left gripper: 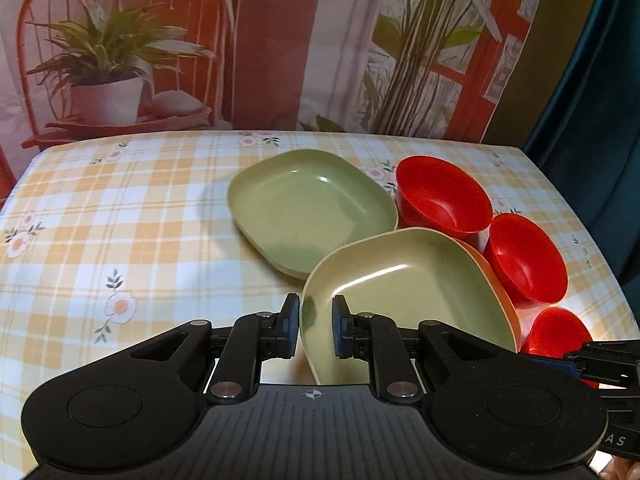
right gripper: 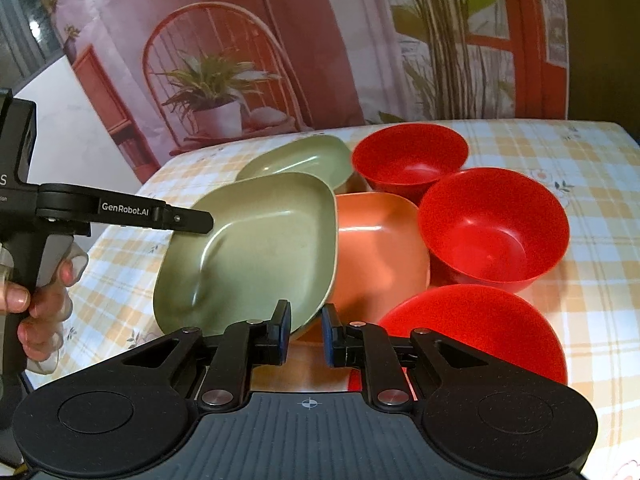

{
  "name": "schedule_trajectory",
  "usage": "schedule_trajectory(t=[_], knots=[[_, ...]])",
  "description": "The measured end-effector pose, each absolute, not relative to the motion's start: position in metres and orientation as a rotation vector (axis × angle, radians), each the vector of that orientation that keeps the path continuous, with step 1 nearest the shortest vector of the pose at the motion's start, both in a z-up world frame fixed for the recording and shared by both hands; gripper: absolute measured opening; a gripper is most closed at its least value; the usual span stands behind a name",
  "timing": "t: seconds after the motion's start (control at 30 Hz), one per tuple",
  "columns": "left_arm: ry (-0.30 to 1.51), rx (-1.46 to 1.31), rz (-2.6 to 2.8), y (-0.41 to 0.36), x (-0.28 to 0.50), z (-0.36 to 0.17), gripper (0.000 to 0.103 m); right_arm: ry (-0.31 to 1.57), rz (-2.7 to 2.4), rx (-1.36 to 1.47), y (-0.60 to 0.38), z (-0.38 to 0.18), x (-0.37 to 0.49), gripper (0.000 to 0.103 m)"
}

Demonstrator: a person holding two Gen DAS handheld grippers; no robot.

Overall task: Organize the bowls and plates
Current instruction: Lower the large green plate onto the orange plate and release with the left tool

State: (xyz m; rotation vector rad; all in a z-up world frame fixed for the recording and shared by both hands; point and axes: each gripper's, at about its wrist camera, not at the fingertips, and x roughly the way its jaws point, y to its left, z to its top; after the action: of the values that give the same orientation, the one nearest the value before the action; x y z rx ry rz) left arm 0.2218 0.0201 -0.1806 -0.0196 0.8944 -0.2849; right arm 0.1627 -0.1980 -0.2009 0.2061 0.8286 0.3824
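My left gripper point(left gripper: 316, 326) has its fingers either side of the near rim of a pale green square plate point(left gripper: 404, 292), which is tilted up over an orange plate point(right gripper: 380, 248). It is the same green plate in the right wrist view point(right gripper: 248, 256), with the left gripper's finger point(right gripper: 188, 220) at its left edge. A second green plate point(left gripper: 308, 208) lies flat behind. Three red bowls point(left gripper: 444, 196) point(left gripper: 524, 260) point(left gripper: 556, 332) stand in a row at the right. My right gripper point(right gripper: 306, 332) is slightly apart, empty, at the plates' near edge.
A yellow checked tablecloth point(left gripper: 120, 220) with flowers covers the table. A printed backdrop with plants and a chair hangs behind the far edge. A dark teal curtain point(left gripper: 608, 120) is at the right.
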Motion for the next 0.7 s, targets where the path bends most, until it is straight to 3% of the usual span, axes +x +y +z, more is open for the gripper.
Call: schedule_trajectory(t=[0.7], knots=[[0.927, 0.063, -0.352, -0.029, 0.248, -0.191, 0.018, 0.882, 0.312, 0.216, -0.226, -0.196, 0.171, 0.017]])
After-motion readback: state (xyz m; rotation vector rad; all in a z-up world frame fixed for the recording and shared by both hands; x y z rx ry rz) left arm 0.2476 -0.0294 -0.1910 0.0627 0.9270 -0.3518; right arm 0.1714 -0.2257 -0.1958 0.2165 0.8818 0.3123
